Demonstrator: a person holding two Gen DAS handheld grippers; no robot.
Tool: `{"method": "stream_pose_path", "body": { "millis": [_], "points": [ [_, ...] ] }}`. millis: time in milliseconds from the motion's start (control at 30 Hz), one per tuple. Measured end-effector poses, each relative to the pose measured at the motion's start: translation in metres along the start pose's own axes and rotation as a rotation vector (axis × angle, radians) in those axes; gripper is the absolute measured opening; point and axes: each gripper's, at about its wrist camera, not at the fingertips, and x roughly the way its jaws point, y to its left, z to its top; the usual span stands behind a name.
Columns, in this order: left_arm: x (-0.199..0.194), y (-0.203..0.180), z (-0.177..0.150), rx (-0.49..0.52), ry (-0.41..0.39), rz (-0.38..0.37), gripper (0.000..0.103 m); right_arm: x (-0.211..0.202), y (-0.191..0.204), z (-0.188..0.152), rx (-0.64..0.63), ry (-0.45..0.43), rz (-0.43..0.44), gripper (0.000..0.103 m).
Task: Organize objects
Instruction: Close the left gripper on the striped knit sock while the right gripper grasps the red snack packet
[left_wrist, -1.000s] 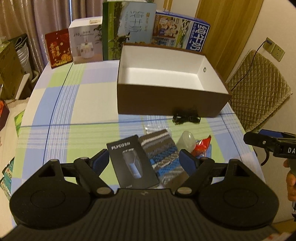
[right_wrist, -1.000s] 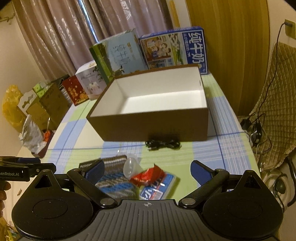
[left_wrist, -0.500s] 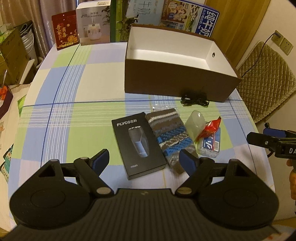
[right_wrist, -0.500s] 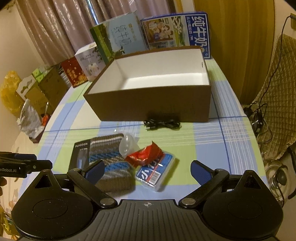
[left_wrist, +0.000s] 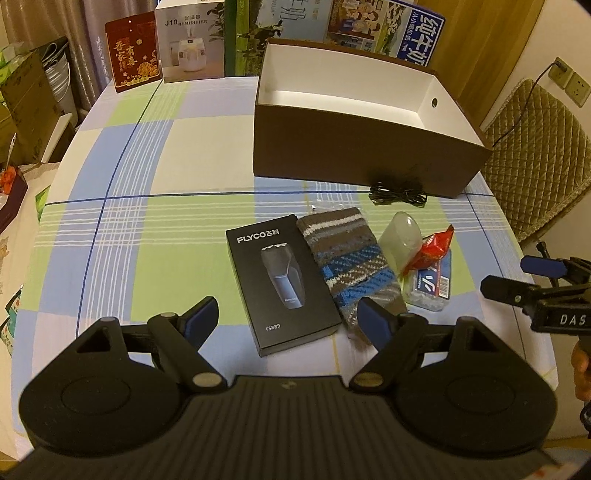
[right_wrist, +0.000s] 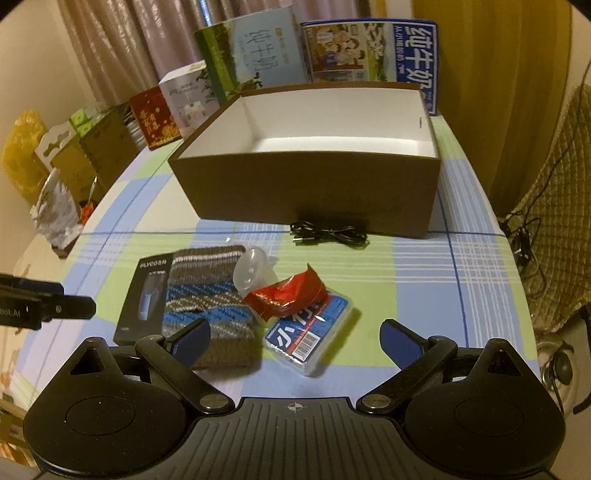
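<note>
Both grippers are being drawn back, jaws spread; glossy shaver box (left_wrist: 282, 278), knitted striped sock (left_wrist: 354, 264) and crinkled red wrapper (right_wrist: 290, 293) are now seen whole at 12 o'clock.

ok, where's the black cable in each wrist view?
Left wrist: cable right of centre, upper half, against the brown box's front wall.
Right wrist: cable at centre, just above the middle, against the same wall.
Shared landmark: the striped sock lies nearer the camera than the cable in both.

Milk cartons (right_wrist: 369, 51), humidifier box (left_wrist: 190, 40) and quilted chair (left_wrist: 535, 155) ring the table.
</note>
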Motion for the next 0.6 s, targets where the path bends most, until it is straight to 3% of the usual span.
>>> {"method": "stream_pose_path", "body": {
  "millis": [333,600],
  "points": [
    [0.021,0.003,0.005,-0.012,0.012,0.007,0.079,0.031,0.004,0.001,-0.075,0.014,0.005,0.083],
    [0.041,-0.001,0.013,-0.009,0.029,-0.001,0.079,0.057,0.006,0.005,-0.116,0.036,-0.001,0.083]
  ]
}}
